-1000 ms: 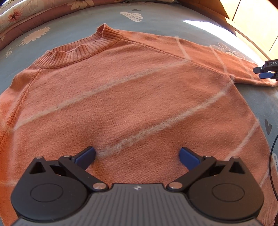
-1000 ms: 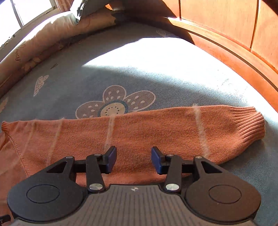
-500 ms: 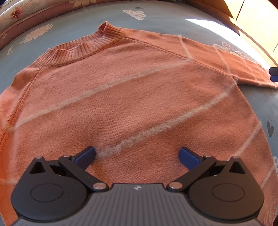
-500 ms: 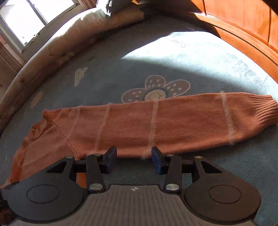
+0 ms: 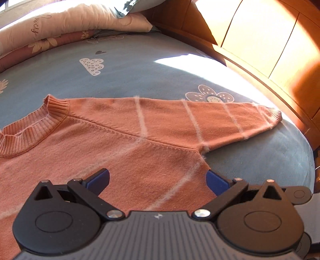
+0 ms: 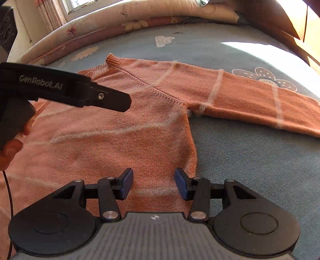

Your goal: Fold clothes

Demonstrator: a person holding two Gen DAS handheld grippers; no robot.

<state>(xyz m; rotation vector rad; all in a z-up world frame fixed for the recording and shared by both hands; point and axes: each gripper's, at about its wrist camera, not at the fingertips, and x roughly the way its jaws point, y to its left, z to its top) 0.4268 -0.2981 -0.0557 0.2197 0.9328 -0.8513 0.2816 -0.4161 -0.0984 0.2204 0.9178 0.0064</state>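
Note:
An orange knit sweater (image 5: 124, 152) with pale stripes lies flat on the blue bedsheet (image 5: 140, 68), collar (image 5: 30, 128) at the left. Its sleeve (image 5: 210, 122) stretches right toward the cuff (image 5: 274, 114). My left gripper (image 5: 157, 176) hovers open and wide over the body, just below the armpit, gripping nothing. My right gripper (image 6: 154, 180) hangs over the sweater (image 6: 124, 140) by its side edge (image 6: 193, 152). Its jaws are partly apart and opening; the cloth lies beneath the gap and the pads do not press it. The left gripper's black body (image 6: 66, 88) crosses the right wrist view.
A wooden bed frame (image 5: 270, 60) curves along the right side. Rolled quilts and pillows (image 5: 70, 22) line the far edge, with a window (image 6: 80, 4) behind. A hand (image 6: 12, 144) and a thin cable (image 6: 8, 200) are at the left. Bare sheet (image 6: 260, 170) lies under the sleeve.
The right gripper has left the sleeve and now sits over the sweater's side edge below the armpit. The left gripper has swung right and risen, so the whole sleeve shows.

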